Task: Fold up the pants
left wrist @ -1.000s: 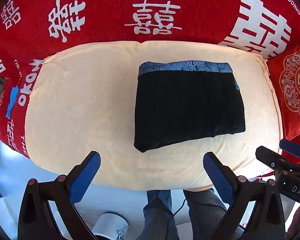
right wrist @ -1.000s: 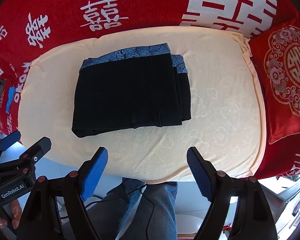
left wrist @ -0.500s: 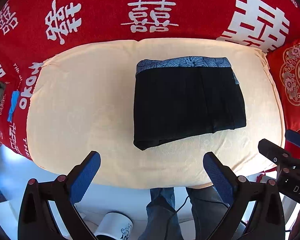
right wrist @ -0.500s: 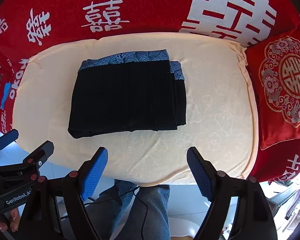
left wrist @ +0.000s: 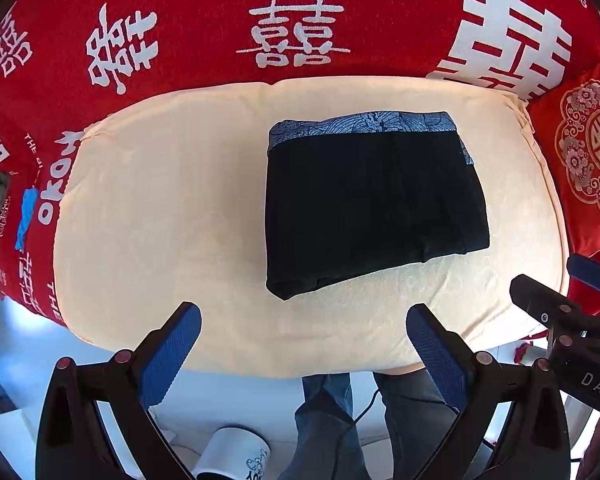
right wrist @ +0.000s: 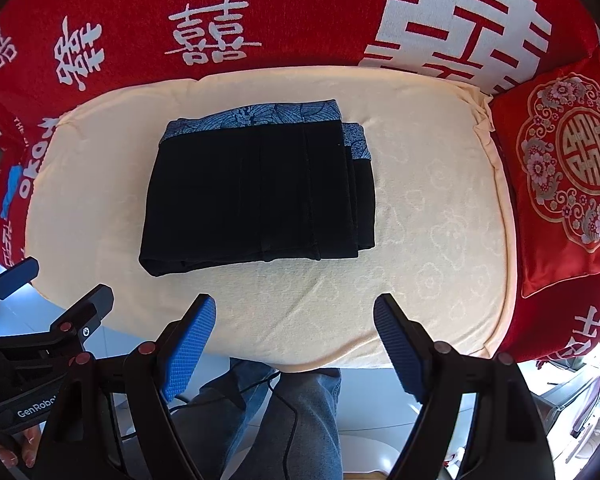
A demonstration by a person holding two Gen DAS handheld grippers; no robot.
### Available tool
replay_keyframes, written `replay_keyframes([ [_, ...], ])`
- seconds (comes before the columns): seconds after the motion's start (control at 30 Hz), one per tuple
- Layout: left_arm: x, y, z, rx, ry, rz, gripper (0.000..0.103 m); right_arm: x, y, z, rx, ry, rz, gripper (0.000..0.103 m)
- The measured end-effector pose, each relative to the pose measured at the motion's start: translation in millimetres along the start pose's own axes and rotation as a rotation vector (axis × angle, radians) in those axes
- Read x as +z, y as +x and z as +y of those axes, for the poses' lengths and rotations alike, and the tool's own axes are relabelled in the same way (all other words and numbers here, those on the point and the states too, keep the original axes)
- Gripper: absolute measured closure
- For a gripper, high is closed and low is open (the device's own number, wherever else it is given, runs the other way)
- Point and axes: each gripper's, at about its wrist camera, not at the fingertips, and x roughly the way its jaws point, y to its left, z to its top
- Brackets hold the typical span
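The pants point(left wrist: 374, 204) lie folded in a small, thick square on the cream cushion point(left wrist: 160, 220), a bit to the right of its middle. The blue patterned band is on the far side. The pants are soft and floppy, and they look light. The layers can slide apart, so it seems best to pinch all of them at once at a near corner or along the near edge.

The left gripper point(left wrist: 303, 344) has its fingers wide and holds nothing. The right gripper point(right wrist: 294, 334) also has wide, empty fingers. Both hang above the near edge of the cushion, apart from the pants.
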Motion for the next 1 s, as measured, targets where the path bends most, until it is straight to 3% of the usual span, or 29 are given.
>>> replay_keyframes([
  [1.0, -1.0, 7.6, 5.7, 0.009, -0.006, 0.018, 0.0, 4.9, 3.7, 6.3, -0.003, -0.005, 0.007, 0.019],
])
